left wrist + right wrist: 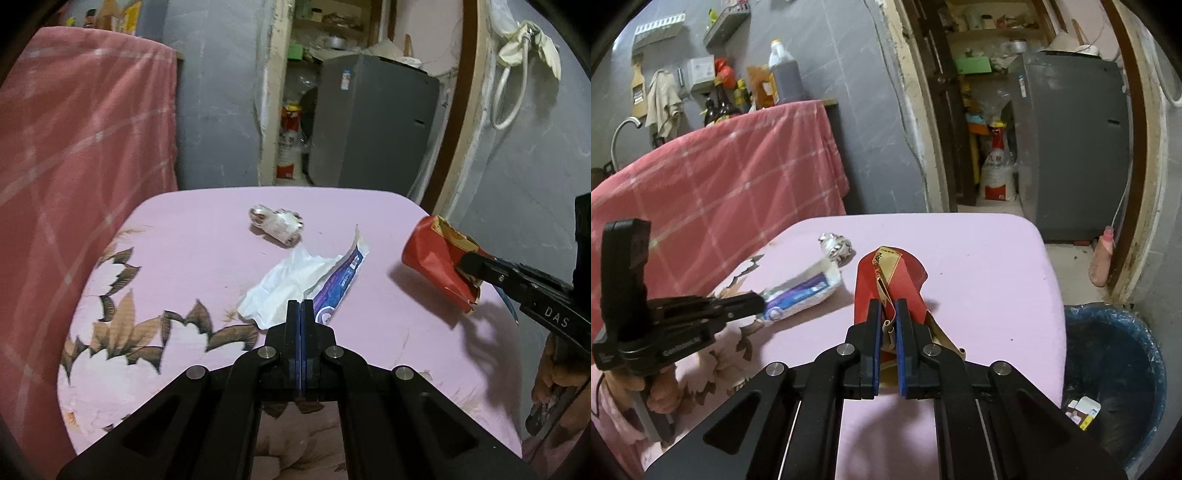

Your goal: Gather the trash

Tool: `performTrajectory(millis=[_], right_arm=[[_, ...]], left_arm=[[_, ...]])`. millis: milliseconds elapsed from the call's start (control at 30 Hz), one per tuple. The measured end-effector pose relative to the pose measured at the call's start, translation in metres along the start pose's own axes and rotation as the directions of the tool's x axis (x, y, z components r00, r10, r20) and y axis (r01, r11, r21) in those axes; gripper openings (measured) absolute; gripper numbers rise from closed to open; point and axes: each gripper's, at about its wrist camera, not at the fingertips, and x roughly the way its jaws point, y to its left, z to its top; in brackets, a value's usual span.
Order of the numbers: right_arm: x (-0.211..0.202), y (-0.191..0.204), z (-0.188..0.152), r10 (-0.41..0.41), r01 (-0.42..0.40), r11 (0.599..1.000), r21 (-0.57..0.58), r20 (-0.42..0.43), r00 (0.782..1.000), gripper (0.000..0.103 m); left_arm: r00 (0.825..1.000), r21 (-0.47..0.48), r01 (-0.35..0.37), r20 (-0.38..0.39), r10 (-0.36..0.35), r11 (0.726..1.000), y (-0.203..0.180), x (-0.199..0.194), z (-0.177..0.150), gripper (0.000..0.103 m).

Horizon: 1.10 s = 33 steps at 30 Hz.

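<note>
My right gripper (888, 304) is shut on a crushed red carton (886, 273) and holds it above the pink table (997, 266); the carton also shows in the left wrist view (434, 254). My left gripper (300, 303) is shut and empty, its tips just over a white tissue (288, 284) and a purple wrapper (341, 280). From the right wrist view the left gripper (762, 302) sits at the wrapper's (801, 291) near end. A crumpled silver wrapper (277, 223) lies farther back on the table and also shows in the right wrist view (836, 247).
A blue-lined trash bin (1115, 373) with some trash inside stands on the floor right of the table. A pink checked cloth (720, 177) covers a counter to the left. A grey fridge (1075, 147) and doorway lie behind.
</note>
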Motion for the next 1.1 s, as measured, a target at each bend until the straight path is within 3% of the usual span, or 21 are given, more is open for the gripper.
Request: performTrajectory(millis=[333, 567, 833, 1100], right_arm=[[0.002, 0.001, 0.004, 0.0, 0.0, 1.0, 0.017, 0.028, 1.0, 0.005], [-0.004, 0.003, 0.009, -0.029, 0.027, 0.999, 0.021, 0.085, 0.996, 0.005], [-0.027, -0.008, 0.008, -0.102, 0.098, 0.995, 0.035, 0.151, 0.983, 0.005], [-0.068, -0.053, -0.003, -0.263, 0.247, 0.963, 0.104, 0.197, 0.944, 0.005]], left_arm=[[0.994, -0.113, -0.058, 0.081, 0.067, 0.992, 0.018, -0.013, 0.01, 0.0], [0.992, -0.135, -0.05, 0.111, 0.065, 0.99, 0.015, -0.019, 0.021, 0.0], [0.987, -0.109, 0.037, 0.16, -0.019, 0.993, -0.027, -0.019, 0.028, 0.0], [0.972, -0.065, 0.192, 0.15, -0.181, 0.979, -0.105, 0.003, 0.039, 0.0]])
